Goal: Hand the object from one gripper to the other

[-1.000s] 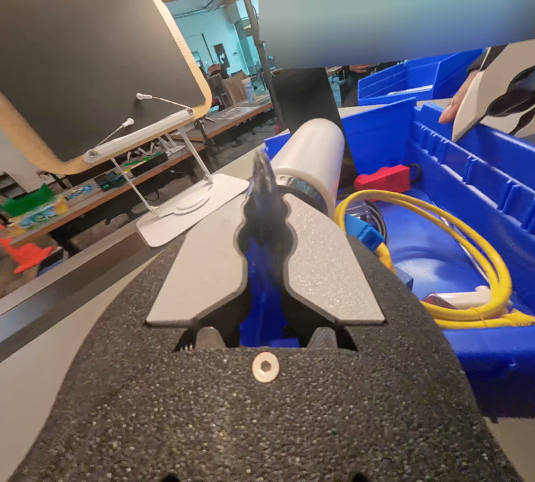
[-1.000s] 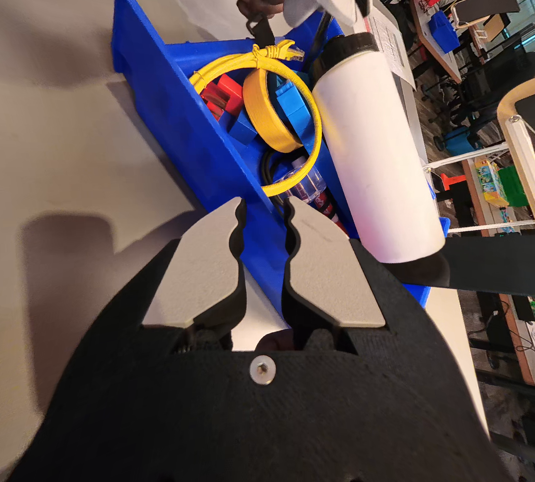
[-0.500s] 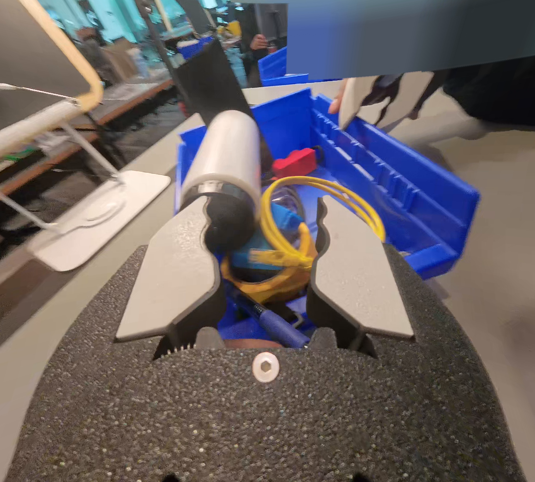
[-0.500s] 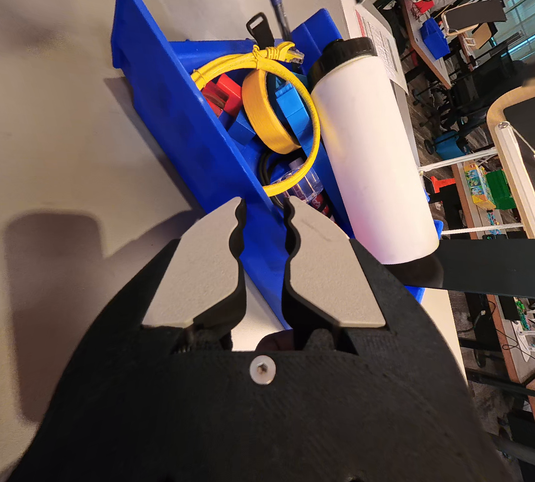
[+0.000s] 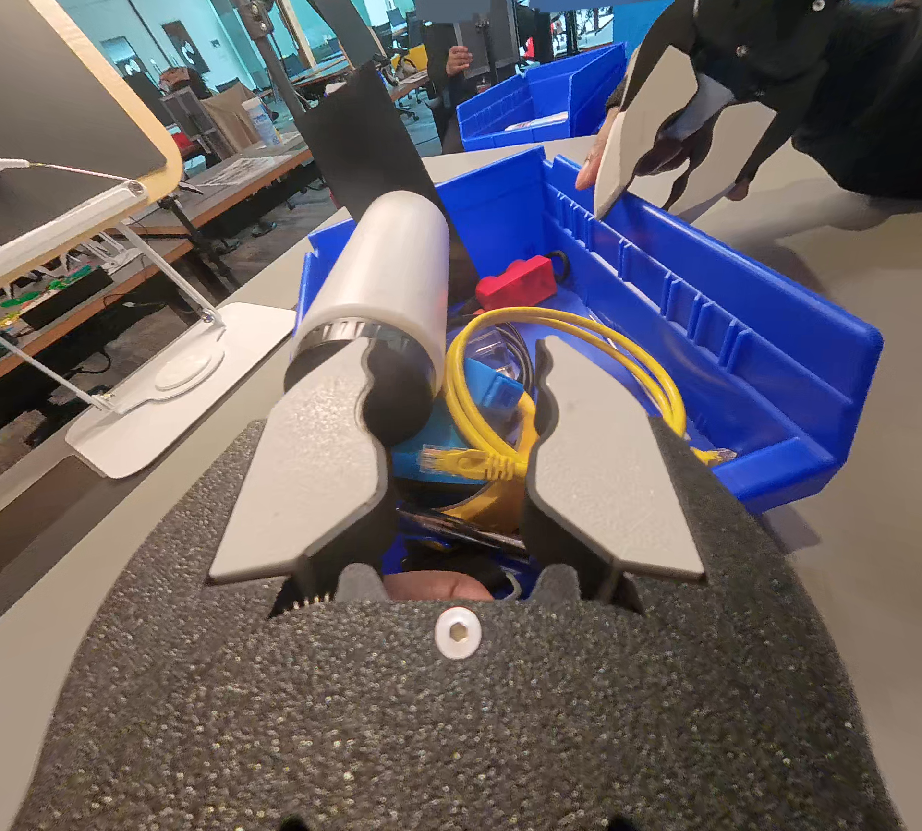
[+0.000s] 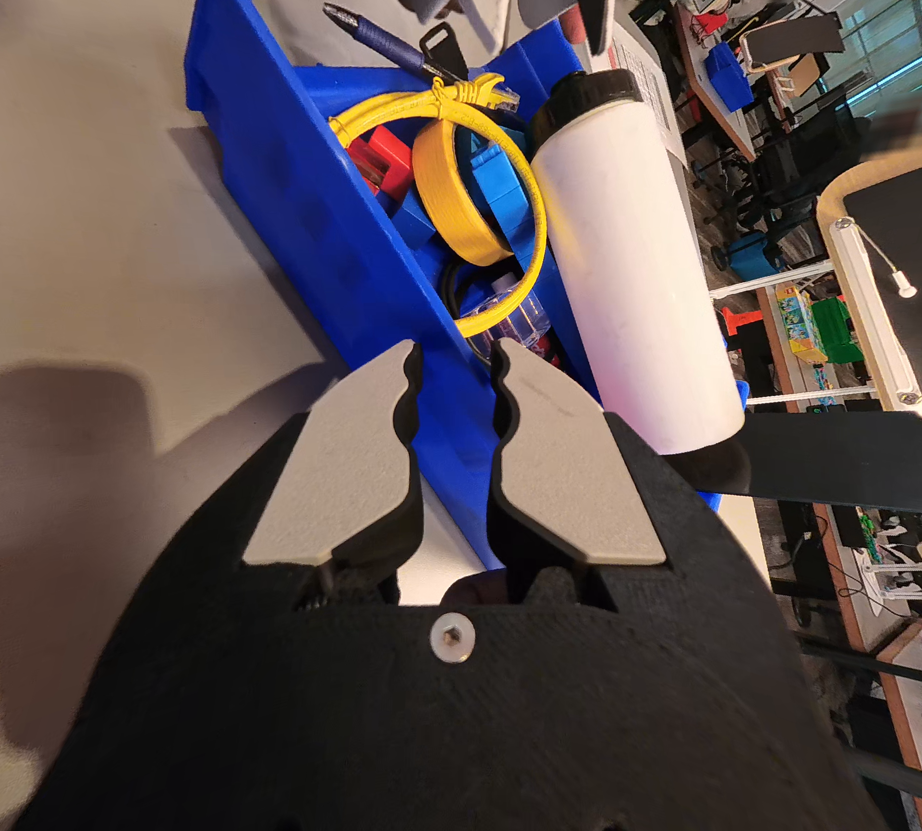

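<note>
Table [image 5: 848,483]: a pale grey surface that carries the bin; in the right wrist view it fills the side toward 9 o'clock.
Blue bin [image 5: 748,338]: a long open plastic bin on the table, crowded with loose things; seen in both views, and in the right wrist view its near wall [image 6: 319,228] runs from 11 o'clock down to the centre.
White bottle [image 5: 384,273]: a large white cylinder with a black cap, lying tilted against the bin's edge; in the left wrist view it reaches toward 11 o'clock, in the right wrist view [image 6: 628,268] it lies at 2 o'clock of the centre.
Left gripper [image 5: 454,353]: empty, its jaws spread wide above the bin's contents; the black cap of the bottle sits just beside its left finger.
Right gripper [image 6: 456,350]: empty, its jaws set to a narrow gap, hovering over the bin's near wall; in the left wrist view it appears at 1 o'clock [image 5: 643,188], above the bin's far wall.
Yellow cable [image 5: 574,358]: a coiled network cable lying in the bin, between the bottle and the far wall.
Yellow ring [image 6: 459,198]: a roll-like band standing on edge inside the cable coil.
Red block [image 5: 516,283]: in the bin, beyond the cable.
Pen [image 6: 384,41]: the task's thing, a blue pen lying tilted across the bin's end wall at 12 o'clock in the right wrist view, free of both grippers, its tip out over the table.
</note>
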`<control>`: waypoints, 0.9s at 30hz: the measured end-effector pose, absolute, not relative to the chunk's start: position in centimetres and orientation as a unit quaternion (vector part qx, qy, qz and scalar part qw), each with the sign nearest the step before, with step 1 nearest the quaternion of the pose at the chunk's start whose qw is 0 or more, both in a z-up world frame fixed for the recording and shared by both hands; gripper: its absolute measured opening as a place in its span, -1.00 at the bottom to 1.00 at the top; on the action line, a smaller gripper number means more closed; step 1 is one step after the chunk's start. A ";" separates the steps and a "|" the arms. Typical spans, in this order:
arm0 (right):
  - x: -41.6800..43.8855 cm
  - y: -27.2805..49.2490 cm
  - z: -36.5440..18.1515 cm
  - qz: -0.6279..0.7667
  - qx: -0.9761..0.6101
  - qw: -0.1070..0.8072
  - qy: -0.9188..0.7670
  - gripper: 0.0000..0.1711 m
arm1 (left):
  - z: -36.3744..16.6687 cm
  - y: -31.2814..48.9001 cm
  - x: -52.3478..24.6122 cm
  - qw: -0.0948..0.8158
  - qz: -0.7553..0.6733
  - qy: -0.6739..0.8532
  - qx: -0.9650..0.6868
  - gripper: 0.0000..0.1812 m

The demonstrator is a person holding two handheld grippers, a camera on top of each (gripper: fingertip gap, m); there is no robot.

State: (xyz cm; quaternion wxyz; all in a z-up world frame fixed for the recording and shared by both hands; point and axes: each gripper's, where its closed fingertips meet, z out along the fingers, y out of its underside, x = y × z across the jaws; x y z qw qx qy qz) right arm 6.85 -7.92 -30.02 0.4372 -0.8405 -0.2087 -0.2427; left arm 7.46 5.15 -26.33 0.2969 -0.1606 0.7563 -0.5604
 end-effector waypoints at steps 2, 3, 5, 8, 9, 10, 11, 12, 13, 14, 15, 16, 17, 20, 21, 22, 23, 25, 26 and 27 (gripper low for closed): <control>6.8 -7.9 -30.0 -0.251 -0.837 0.438 -0.211 -0.69 | -26.1 5.4 7.6 0.308 -0.558 0.754 -0.160 -0.34; 6.8 -7.9 -30.0 -0.257 -0.834 0.439 -0.214 -0.69 | -26.0 5.5 7.6 0.313 -0.558 0.752 -0.157 -0.34; 6.6 -7.9 -29.9 -0.268 -0.827 0.443 -0.220 -0.69 | -25.7 5.4 7.3 0.327 -0.552 0.754 -0.140 -0.40; 5.6 -7.8 -29.4 -0.265 -0.811 0.467 -0.232 -0.70 | -26.0 3.9 5.8 0.340 -0.507 0.790 -0.061 -0.51; 5.4 -7.7 -29.1 -0.265 -0.806 0.475 -0.233 -0.70 | -26.5 3.0 5.2 0.328 -0.486 0.809 -0.033 -0.54; 5.2 -7.7 -28.9 -0.264 -0.802 0.482 -0.234 -0.70 | -27.3 2.0 4.6 0.305 -0.458 0.835 -0.005 -0.54; 5.1 -7.7 -28.9 -0.259 -0.801 0.486 -0.234 -0.70 | -28.3 1.2 4.0 0.273 -0.422 0.864 0.021 -0.53; 5.0 -7.7 -29.0 -0.255 -0.802 0.487 -0.234 -0.70 | -29.6 0.7 3.4 0.239 -0.375 0.894 0.051 -0.52; 5.0 -7.6 -29.2 -0.255 -0.802 0.486 -0.236 -0.70 | -30.8 0.5 2.8 0.205 -0.319 0.921 0.087 -0.52; 5.0 -7.6 -29.3 -0.258 -0.801 0.486 -0.237 -0.70 | -31.9 0.6 2.5 0.178 -0.260 0.941 0.122 -0.51; 5.0 -7.5 -29.4 -0.261 -0.798 0.488 -0.238 -0.69 | -32.6 0.7 2.6 0.160 -0.206 0.954 0.149 -0.51; 5.0 -7.4 -29.4 -0.260 -0.798 0.490 -0.236 -0.69 | -33.0 0.7 3.2 0.148 -0.163 0.961 0.165 -0.51; 5.0 -7.4 -29.4 -0.259 -0.797 0.491 -0.235 -0.69 | -33.2 0.5 3.8 0.136 -0.130 0.967 0.174 -0.53; 5.0 -7.4 -29.4 -0.263 -0.796 0.491 -0.237 -0.69 | -34.1 -0.2 4.0 0.045 -0.078 0.979 0.182 -0.61; 5.0 -7.4 -29.4 -0.263 -0.796 0.490 -0.237 -0.69 | -34.6 -0.2 3.8 0.009 -0.061 0.982 0.180 -0.65; 4.9 -7.5 -29.4 -0.262 -0.797 0.491 -0.236 -0.69 | -35.1 -0.3 3.9 -0.014 -0.049 0.982 0.181 -0.68; 4.9 -7.5 -29.4 -0.261 -0.796 0.492 -0.236 -0.69 | -35.4 -0.4 3.8 -0.033 -0.037 0.982 0.180 -0.70; 4.9 -7.5 -29.4 -0.257 -0.795 0.497 -0.233 -0.69 | -35.8 -0.1 3.5 -0.061 -0.007 0.981 0.183 -0.73; 5.0 -7.5 -29.4 -0.253 -0.795 0.500 -0.231 -0.69 | -35.9 0.2 3.4 -0.066 0.008 0.981 0.185 -0.73; 5.0 -7.5 -29.4 -0.250 -0.794 0.504 -0.230 -0.69 | -36.0 0.4 3.3 -0.067 0.021 0.980 0.186 -0.72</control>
